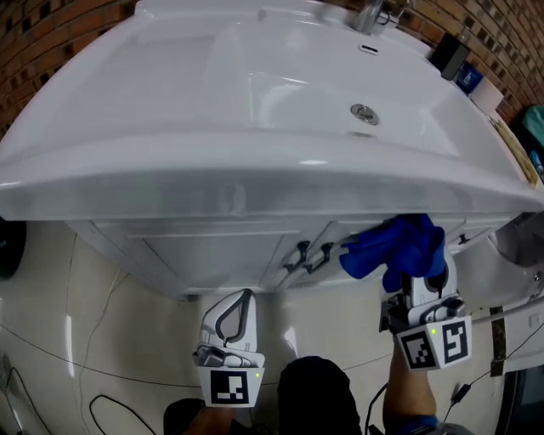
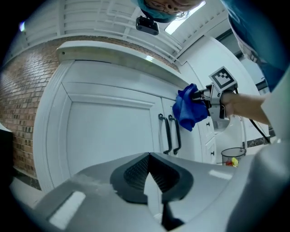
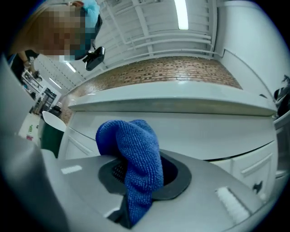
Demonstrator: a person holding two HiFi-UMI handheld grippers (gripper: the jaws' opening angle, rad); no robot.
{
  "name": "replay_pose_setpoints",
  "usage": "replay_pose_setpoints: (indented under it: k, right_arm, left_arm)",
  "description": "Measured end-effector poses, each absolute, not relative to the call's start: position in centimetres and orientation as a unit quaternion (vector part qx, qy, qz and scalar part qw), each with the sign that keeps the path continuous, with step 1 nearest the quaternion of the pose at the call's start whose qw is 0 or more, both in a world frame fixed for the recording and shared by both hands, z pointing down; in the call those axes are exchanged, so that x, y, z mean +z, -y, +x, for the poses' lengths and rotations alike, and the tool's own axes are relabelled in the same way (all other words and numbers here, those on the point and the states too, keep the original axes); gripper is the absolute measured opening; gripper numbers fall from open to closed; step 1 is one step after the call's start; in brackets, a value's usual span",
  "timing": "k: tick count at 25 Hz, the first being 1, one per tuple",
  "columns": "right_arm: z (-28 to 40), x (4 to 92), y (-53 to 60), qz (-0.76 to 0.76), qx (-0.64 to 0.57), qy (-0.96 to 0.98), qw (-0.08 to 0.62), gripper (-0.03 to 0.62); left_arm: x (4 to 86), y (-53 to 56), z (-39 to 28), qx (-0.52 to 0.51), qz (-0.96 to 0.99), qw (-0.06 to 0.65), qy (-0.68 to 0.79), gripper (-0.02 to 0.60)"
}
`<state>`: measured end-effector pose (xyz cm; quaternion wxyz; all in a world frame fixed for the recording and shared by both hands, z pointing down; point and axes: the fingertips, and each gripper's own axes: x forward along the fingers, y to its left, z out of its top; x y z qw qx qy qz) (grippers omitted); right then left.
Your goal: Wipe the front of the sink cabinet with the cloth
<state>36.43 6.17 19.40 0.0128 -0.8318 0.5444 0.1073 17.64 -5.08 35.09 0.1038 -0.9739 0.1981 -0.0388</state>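
Jaws of the right tongs [image 1: 421, 285] are closed on a blue cloth [image 1: 395, 246], which is bunched up between them. One fold is seen hanging down over the pads in the right gripper view, and the rest bulges out ahead of the tips. The cloth is held up against the top of the cabinet front [image 2: 108, 136], just under the overhanging rim of the sink [image 1: 255, 102] and just to the right of the two dark door handles [image 1: 313, 253]. Whether it is pressed flat on the panel cannot be told for certain, though no gap is seen from the left gripper view. A marker cube [image 1: 435, 341] is carried behind the right tongs, above the person's forearm.

The left tongs [image 1: 240, 299] are drawn together at the tips with nothing held between them. They are held low and apart from the cabinet, pointed towards the left door panel, well to the left of the cloth and below it.

Further out, the white basin is seen from above with its round drain [image 1: 364, 111] and a metal tap [image 1: 374, 13] at the back edge. A brick wall [image 1: 51, 42] is seen behind and to the left of the sink. A pale tiled floor [image 1: 51, 323] lies below the cabinet, with a dark cable [image 1: 110, 403] trailing over it. A clear bin [image 2: 233, 156] stands beyond the cabinet's right end.
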Motion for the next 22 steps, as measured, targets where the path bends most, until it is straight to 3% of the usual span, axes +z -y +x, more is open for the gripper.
replay_pose_setpoints:
  k: [7, 13, 17, 22]
  right_arm:
    - [48.4, 20.4, -15.5, -0.916, 0.095, -0.391, -0.003, 0.071]
    - [50.8, 21.4, -17.7, -0.936, 0.099, -0.337, -0.030, 0.068]
    - [45.5, 20.2, -15.8, -0.918, 0.158, -0.359, -0.055, 0.069]
    - [30.5, 19.8, -5.3, -0.812, 0.205, -0.546, -0.031, 0.069]
  left_arm:
    - [36.3, 2.9, 21.2, -0.024, -0.980, 0.081, -0.178, 0.005]
    - [37.7, 3.0, 20.8, -0.029, -0.981, 0.054, -0.182, 0.005]
    - [38.1, 4.2, 18.3, -0.021, -0.975, 0.032, -0.218, 0.005]
    - [36.7, 8.2, 11.2, -0.019, -0.942, 0.036, -0.334, 0.005]
